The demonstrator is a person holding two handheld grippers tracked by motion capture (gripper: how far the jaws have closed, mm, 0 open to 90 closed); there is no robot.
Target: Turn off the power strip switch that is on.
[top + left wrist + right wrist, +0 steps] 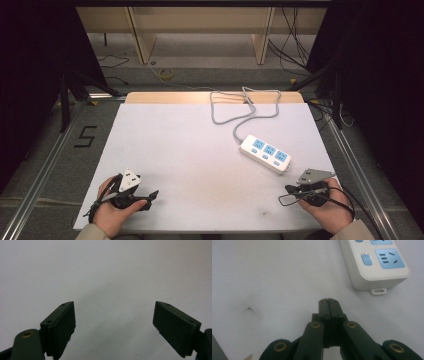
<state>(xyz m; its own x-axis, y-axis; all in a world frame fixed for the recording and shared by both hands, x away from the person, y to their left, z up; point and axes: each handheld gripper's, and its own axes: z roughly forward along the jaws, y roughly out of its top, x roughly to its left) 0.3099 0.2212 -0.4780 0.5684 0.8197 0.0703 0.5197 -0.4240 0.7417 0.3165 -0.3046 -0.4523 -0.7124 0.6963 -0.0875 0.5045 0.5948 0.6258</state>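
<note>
Low over the table [200, 150], right tongs [329, 301] closed; left tongs [113, 322] spread.

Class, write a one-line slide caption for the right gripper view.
Right gripper, jaws shut and empty, points across the white table toward the end of a white power strip with blue sockets.

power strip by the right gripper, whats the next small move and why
Probably open the right gripper and ease it toward the power strip. Its jaws are pressed together with nothing between them, and the strip lies just ahead, untouched. The left gripper is open over bare table, farther off.
</note>
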